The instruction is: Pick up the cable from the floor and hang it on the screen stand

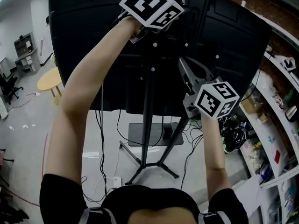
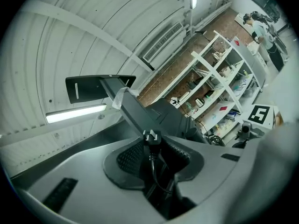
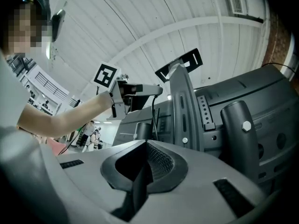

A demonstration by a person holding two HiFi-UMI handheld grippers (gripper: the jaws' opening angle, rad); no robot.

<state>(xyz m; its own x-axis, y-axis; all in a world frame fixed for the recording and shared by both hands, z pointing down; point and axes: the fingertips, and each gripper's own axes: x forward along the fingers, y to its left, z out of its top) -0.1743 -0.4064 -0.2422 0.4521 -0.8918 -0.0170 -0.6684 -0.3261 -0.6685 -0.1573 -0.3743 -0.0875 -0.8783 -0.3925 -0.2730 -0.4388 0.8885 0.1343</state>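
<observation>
Left gripper (image 2: 152, 148) held high beside the screen stand (image 2: 133, 113), jaws clamped on the cable plug (image 2: 150, 136), presumably for hooking over; right gripper (image 3: 142, 146) jaws shut, empty.

Each claw, the left gripper (image 2: 152, 143) and the right gripper (image 3: 145, 146) alike, is a smooth grey moulded shell. The jaws are lined on their inner faces with black ribbed pads (image 2: 127, 157). Flat black inset strips (image 2: 58, 195) sit on the shell behind the jaws. Behind each claw rides a cube (image 1: 216, 99) of black-and-white square markers. Farther back still, the person wears a black top (image 1: 149, 202) with short sleeves (image 1: 58, 192) and pale trim.
</observation>
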